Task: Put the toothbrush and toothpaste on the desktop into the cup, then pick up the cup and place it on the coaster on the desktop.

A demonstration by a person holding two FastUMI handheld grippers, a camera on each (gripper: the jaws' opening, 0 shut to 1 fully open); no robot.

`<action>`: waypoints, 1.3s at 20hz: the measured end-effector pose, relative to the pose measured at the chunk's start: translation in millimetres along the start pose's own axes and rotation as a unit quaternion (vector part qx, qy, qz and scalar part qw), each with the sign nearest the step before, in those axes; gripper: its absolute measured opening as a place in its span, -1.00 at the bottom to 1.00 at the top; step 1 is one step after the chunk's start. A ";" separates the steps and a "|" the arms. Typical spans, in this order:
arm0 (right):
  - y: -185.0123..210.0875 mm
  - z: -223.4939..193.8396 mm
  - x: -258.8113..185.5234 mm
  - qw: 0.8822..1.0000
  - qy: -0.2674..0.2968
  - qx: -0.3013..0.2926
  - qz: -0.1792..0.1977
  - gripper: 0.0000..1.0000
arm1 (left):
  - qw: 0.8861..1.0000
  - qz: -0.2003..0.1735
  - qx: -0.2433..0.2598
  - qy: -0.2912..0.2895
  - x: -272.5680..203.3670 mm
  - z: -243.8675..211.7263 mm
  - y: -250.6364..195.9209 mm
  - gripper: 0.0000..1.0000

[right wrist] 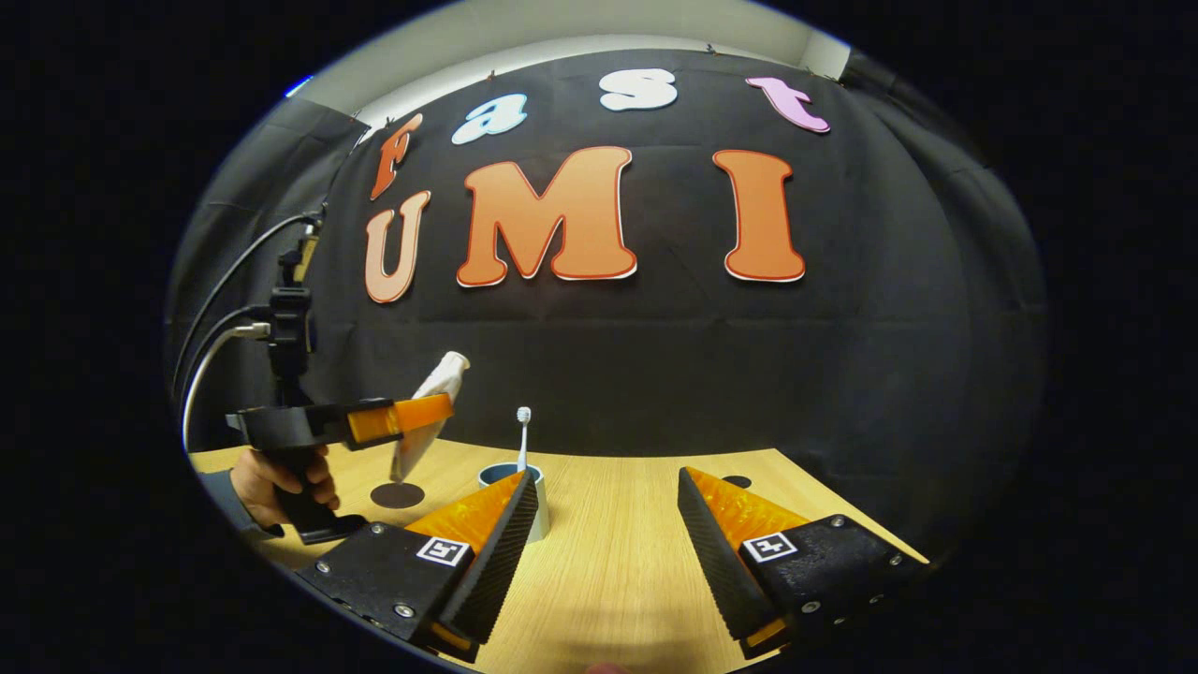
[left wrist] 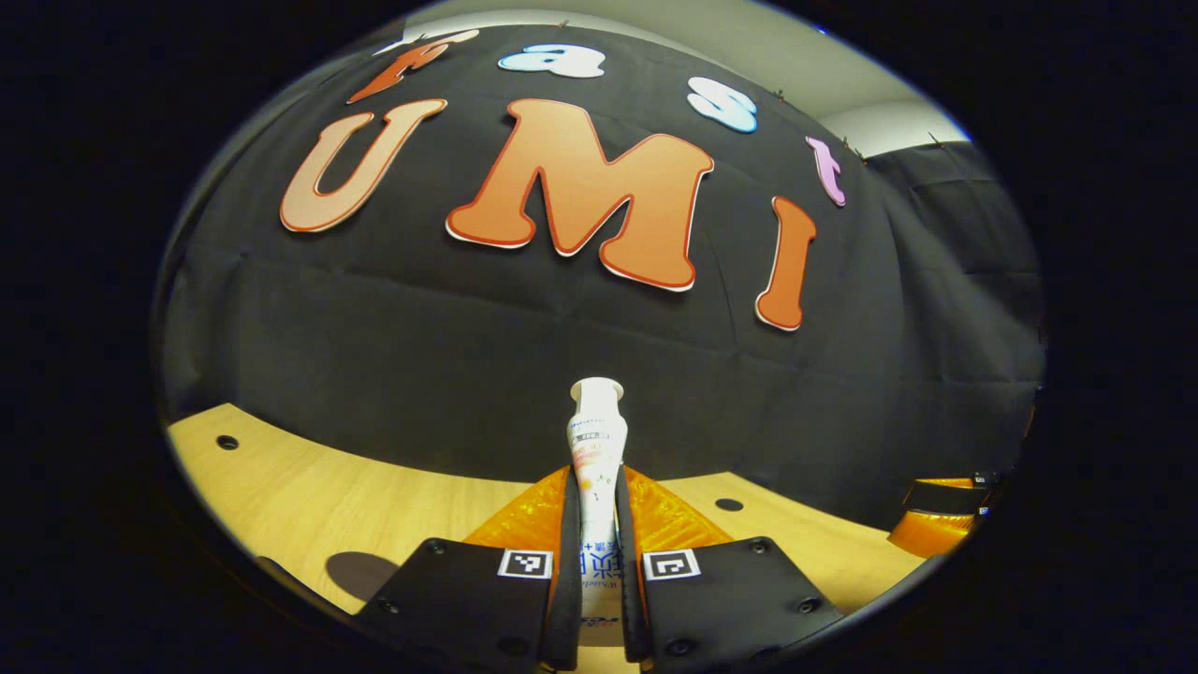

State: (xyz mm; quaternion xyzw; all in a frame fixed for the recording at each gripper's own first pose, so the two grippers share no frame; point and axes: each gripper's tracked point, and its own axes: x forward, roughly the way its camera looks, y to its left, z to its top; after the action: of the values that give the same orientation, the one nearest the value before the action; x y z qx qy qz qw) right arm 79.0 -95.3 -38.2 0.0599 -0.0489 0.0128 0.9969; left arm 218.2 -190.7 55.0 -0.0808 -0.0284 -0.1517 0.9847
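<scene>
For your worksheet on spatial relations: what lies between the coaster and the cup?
In the right gripper view, bare desktop separates the coaster from the cup.

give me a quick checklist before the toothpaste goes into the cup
1. Left gripper shut on the toothpaste, both fingers pressing its sides: ok.
2. Toothpaste lifted off the table, cap end up: ok.
3. Toothbrush already standing in the cup: ok.
4. Right gripper open and holding nothing, apart from the cup: ok.
5. Toothpaste lined up over the cup mouth: not ok, in the right gripper view it sits to the left of the cup.
6. Coaster bare: ok.
</scene>
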 end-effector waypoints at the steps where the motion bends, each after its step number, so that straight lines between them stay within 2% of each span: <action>1: -3.4 -1.2 -1.5 1.000 0.000 0.000 -0.003 0.82 | 1.000 -0.008 -0.003 -0.016 9.1 0.5 -3.7 -0.57; 3: -6.6 -7.0 -0.3 1.000 0.001 0.001 -0.003 0.81 | 0.999 -0.020 -0.003 -0.049 26.6 8.4 -10.2 -0.60; 5: -5.5 -13.9 0.3 1.000 0.005 0.002 0.003 0.82 | 0.997 -0.033 0.018 -0.066 42.0 10.1 -17.7 -0.57; 11: 5.2 -32.7 2.6 0.999 0.023 -0.001 0.024 0.82 | 0.992 -0.084 0.082 -0.054 80.0 -20.8 -37.7 -0.53; 14: 11.5 -39.4 3.2 0.999 0.030 -0.010 0.032 0.82 | 0.992 -0.082 0.092 -0.032 89.8 -42.6 -33.1 -0.53; 22: 18.1 -50.4 5.7 0.998 0.042 -0.013 0.040 0.82 | 0.992 -0.089 0.085 -0.026 90.9 -55.3 -29.8 -0.36; 26: 11.9 -49.6 6.5 0.999 0.041 -0.011 0.028 0.82 | 0.992 -0.093 0.066 -0.045 88.3 -44.9 -29.6 -0.39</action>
State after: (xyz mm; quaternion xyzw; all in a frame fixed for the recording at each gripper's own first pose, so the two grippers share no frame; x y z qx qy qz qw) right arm 89.8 -77.4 -85.2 0.0474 -0.0095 0.0431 0.9979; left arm 294.7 -252.1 22.3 -0.0194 -0.0902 -0.2368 0.9672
